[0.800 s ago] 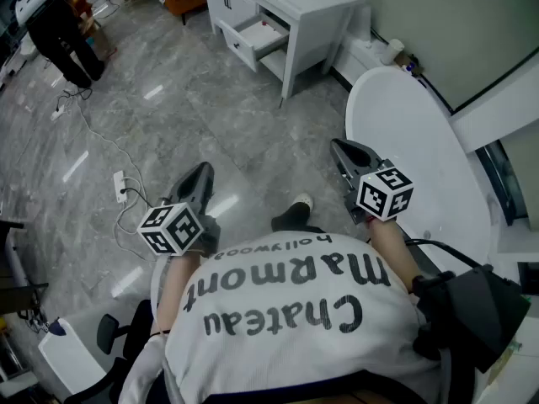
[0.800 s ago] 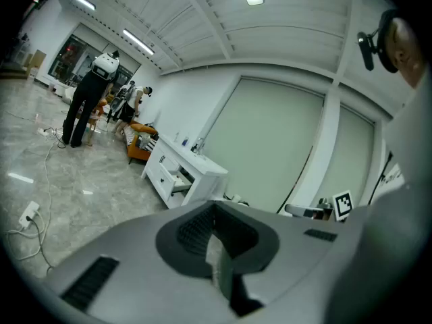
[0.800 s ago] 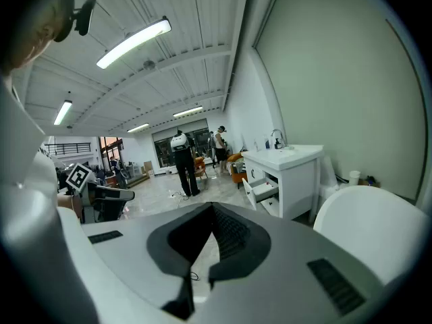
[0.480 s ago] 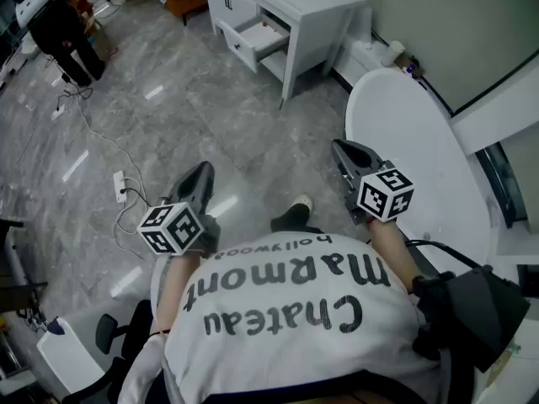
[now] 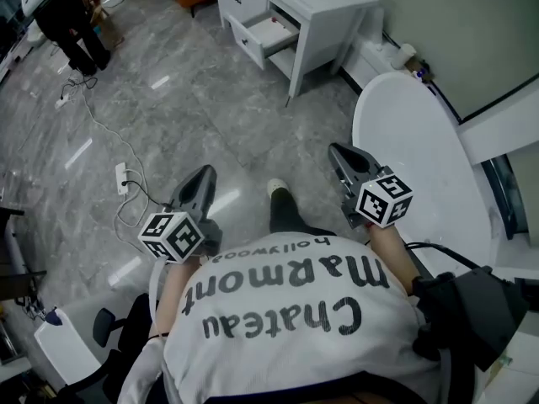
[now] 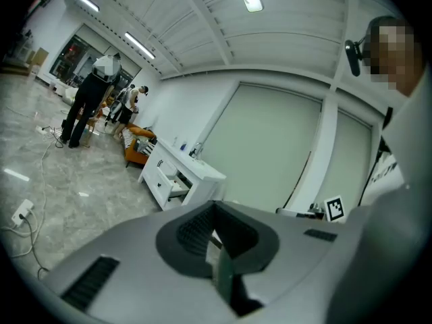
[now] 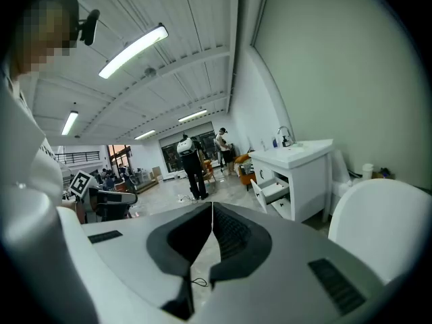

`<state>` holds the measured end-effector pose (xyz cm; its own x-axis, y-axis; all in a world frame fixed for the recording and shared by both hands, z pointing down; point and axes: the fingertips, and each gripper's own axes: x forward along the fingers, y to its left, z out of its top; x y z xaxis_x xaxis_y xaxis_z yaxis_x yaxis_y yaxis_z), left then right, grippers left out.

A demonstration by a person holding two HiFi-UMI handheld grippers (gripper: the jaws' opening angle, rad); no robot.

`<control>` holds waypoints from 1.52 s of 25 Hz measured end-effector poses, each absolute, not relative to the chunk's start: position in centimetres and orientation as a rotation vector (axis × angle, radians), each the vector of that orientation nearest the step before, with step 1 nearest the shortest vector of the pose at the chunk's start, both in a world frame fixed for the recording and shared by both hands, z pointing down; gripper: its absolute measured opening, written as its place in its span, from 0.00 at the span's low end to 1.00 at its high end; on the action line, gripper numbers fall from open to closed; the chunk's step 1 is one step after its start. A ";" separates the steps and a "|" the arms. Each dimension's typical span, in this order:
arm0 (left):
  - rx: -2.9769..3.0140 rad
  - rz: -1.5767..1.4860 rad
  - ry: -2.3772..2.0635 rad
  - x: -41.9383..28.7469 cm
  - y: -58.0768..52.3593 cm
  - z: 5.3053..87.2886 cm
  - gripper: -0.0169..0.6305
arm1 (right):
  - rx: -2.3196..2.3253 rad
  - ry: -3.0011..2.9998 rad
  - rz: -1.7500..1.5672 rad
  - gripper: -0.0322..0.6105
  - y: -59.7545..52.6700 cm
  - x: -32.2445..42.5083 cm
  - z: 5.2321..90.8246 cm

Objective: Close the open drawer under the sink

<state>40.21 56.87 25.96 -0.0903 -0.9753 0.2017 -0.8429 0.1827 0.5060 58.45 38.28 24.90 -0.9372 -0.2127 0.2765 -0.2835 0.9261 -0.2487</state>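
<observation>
White open drawer [image 5: 271,30]: sat far off, upper frame.
Left gripper [image 5: 203,175]: jaws were closed, empty.
Right gripper [image 5: 340,152]: jaws were closed, empty.
Grey marble floor [image 5: 210,99]: needed crossing first; drawer front probably wanted a square push.

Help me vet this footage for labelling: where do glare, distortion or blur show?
Head view: bright streaks of glare on the glossy floor; otherwise sharp. Left gripper view: strong fisheye, dark round vignette, ceiling beams curve. Right gripper view: same fisheye vignette; the ceiling lamp blows out white.
</observation>
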 end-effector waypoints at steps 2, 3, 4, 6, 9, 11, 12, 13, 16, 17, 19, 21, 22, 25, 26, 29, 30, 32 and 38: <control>1.694 -0.402 -1.973 39.6 56.2 25.8 0.04 | 0.330 -2.855 0.396 0.07 37.4 57.0 24.9; 1.690 -0.411 -1.983 39.0 55.9 25.7 0.04 | 0.314 -2.862 0.384 0.07 36.9 56.1 24.9; 1.683 -0.407 -2.001 38.4 55.7 25.6 0.04 | 0.304 -2.868 0.370 0.07 36.4 55.2 24.9; 1.666 -0.385 -2.042 37.1 55.0 25.6 0.04 | 0.283 -2.865 0.326 0.07 35.2 53.2 25.2; 1.607 -0.383 -2.053 35.1 53.3 25.9 0.04 | 0.204 -2.838 0.277 0.07 33.3 49.8 25.6; 1.567 -0.371 -2.051 33.6 51.9 26.0 0.04 | 0.136 -2.831 0.277 0.07 32.0 47.5 25.6; 1.557 -0.362 -2.052 32.9 51.1 25.9 0.04 | 0.106 -2.830 0.280 0.07 31.2 46.5 25.6; 1.553 -0.353 -2.056 32.2 50.1 25.7 0.04 | 0.081 -2.830 0.283 0.07 30.3 45.7 25.5; 1.565 -0.322 -2.075 30.2 47.0 25.2 0.04 | 0.053 -2.827 0.286 0.07 27.1 43.6 25.5; 1.575 -0.316 -2.080 29.6 46.2 25.0 0.04 | 0.053 -2.824 0.289 0.07 26.1 42.9 25.5; 1.562 -0.330 -2.080 28.7 45.1 25.1 0.04 | 0.051 -2.819 0.290 0.07 24.8 41.9 25.5; 1.534 -0.336 -2.085 27.9 44.2 25.4 0.04 | 0.040 -2.809 0.284 0.07 23.7 41.0 25.6; 1.520 -0.337 -2.088 27.6 43.5 25.6 0.04 | 0.034 -2.802 0.278 0.07 22.9 40.6 25.8; 1.488 -0.356 -2.083 26.7 40.3 26.4 0.04 | 0.020 -2.787 0.266 0.07 19.6 39.4 26.6; 1.489 -0.354 -2.081 26.4 39.3 26.6 0.04 | 0.015 -2.787 0.267 0.07 18.6 39.0 26.7; 1.486 -0.359 -2.087 25.7 38.1 26.4 0.04 | 0.009 -2.781 0.273 0.07 17.5 38.2 27.0; 1.474 -0.371 -2.093 25.6 38.0 26.1 0.04 | 0.009 -2.778 0.273 0.07 17.5 38.1 27.1; 1.459 -0.382 -2.114 25.2 37.5 25.6 0.04 | 0.007 -2.779 0.276 0.07 17.1 37.9 27.4; 1.423 -0.380 -2.173 23.5 35.8 25.6 0.04 | 0.026 -2.777 0.303 0.07 15.0 37.4 28.4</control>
<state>23.53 35.75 25.56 -0.3200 -0.9103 0.2625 -0.7672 0.4116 0.4920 37.42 14.99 28.44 -0.9399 0.0191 0.3409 -0.0548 0.9771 -0.2058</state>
